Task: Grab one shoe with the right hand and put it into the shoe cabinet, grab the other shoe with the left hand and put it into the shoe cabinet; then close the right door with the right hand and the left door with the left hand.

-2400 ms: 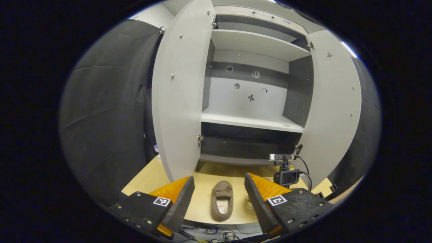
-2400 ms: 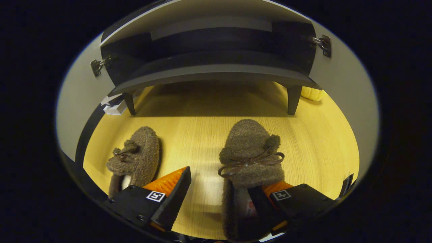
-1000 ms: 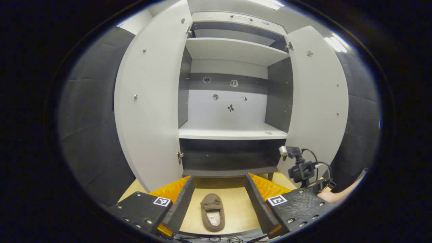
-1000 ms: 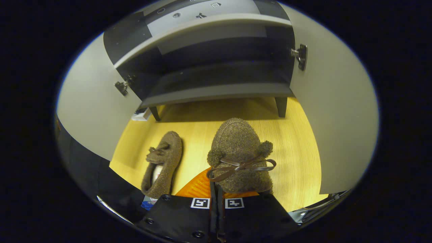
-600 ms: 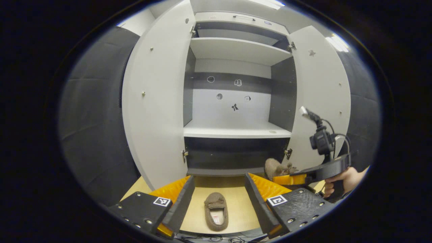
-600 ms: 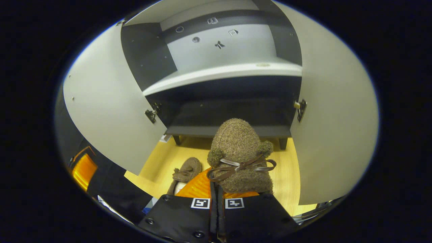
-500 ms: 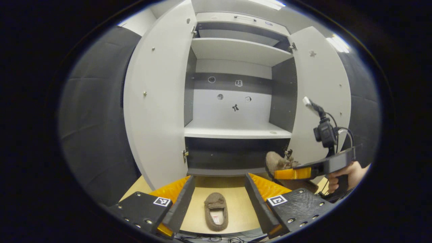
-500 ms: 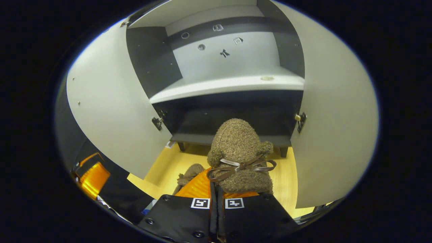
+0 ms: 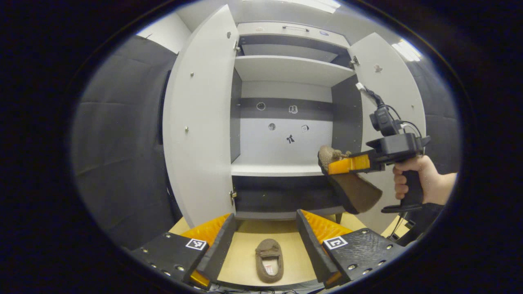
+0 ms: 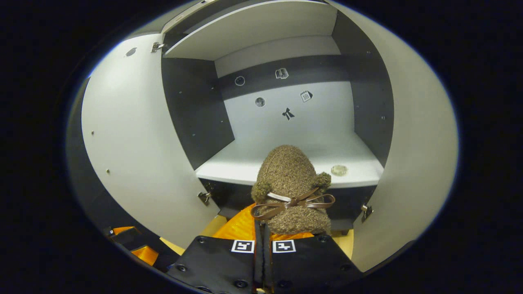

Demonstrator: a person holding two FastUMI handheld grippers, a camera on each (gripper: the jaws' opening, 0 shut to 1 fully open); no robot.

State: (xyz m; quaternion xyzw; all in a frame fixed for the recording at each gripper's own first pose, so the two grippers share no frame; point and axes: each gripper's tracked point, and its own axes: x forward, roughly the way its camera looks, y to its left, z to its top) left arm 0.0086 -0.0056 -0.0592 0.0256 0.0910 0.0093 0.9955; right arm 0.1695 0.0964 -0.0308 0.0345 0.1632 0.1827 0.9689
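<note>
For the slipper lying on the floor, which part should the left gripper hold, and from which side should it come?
Likely the side wall of the slipper by its open heel, coming from above. It lies flat, opening up, heel toward the open left gripper; one finger could go inside, one outside.

The shoe cabinet stands at the back of the worktop with its left door and right door swung out to either side, and a middle shelf runs across it between an upper shelf and the bottom compartment. In the left gripper view, one shoe lies on the worktop in front of the cabinet, between the left gripper fingers and apart from them. The other shoe is off the worktop, clamped at its heel end in the right gripper, its toe toward the front edge of the middle shelf, just inside the right door, with a hand on the grip behind it.
</note>
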